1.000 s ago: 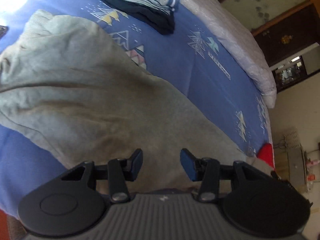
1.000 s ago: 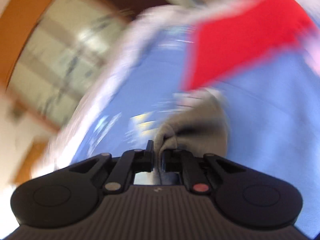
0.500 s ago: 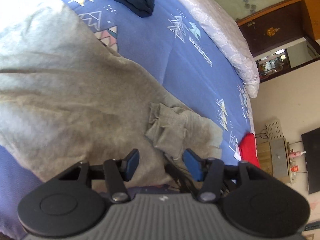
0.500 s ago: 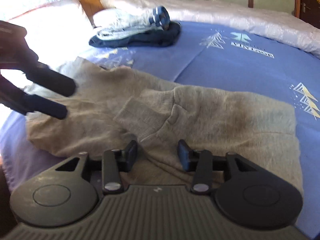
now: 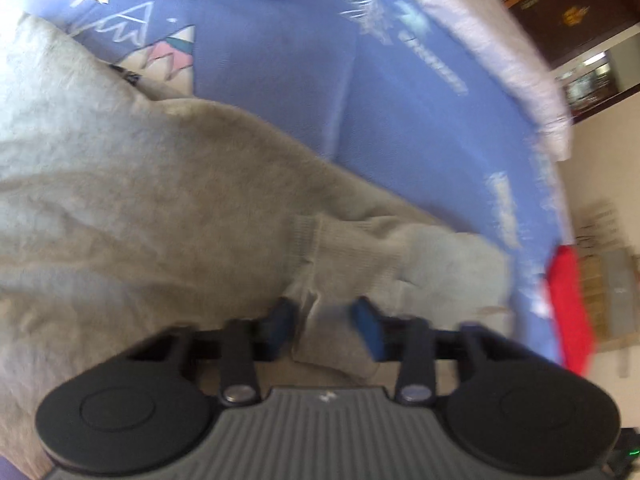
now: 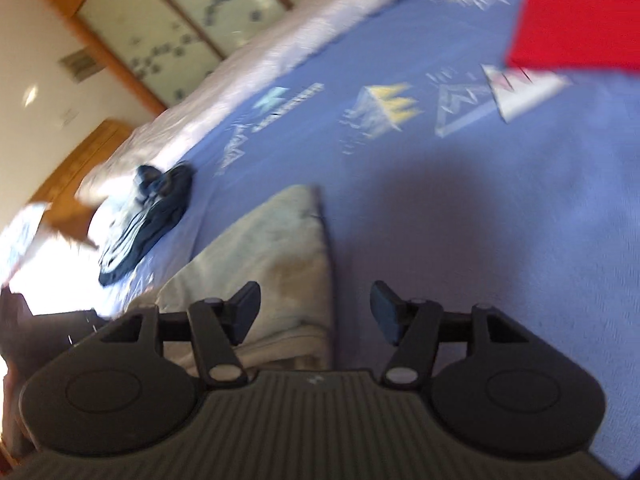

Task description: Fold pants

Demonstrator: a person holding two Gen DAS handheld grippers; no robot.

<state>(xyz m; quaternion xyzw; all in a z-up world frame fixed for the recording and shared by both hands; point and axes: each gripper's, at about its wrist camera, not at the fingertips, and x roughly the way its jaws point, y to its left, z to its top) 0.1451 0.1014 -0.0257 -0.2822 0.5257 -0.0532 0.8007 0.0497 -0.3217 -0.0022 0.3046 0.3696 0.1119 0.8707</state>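
The grey pants [image 5: 160,208] lie folded over on the blue bed cover [image 5: 400,100]. Their ribbed cuff [image 5: 344,248] lies on top of the lower layer. My left gripper [image 5: 326,320] is open, its blue pads on either side of the cuff cloth, not closed on it. In the right wrist view the folded edge of the pants [image 6: 280,248] lies left of centre. My right gripper [image 6: 316,308] is open and empty, its left finger over the pants edge and its right finger over the bare cover [image 6: 500,220].
A stack of dark and light folded clothes [image 6: 148,216] lies further up the bed. A red cloth [image 6: 572,28] lies at the bed's edge, and shows in the left wrist view [image 5: 568,304] too. A white quilt [image 6: 280,44] runs along the far side.
My right gripper let go of the pants leg after carrying it over, and has swung away to the fold edge. My left gripper moved down to the cuff.
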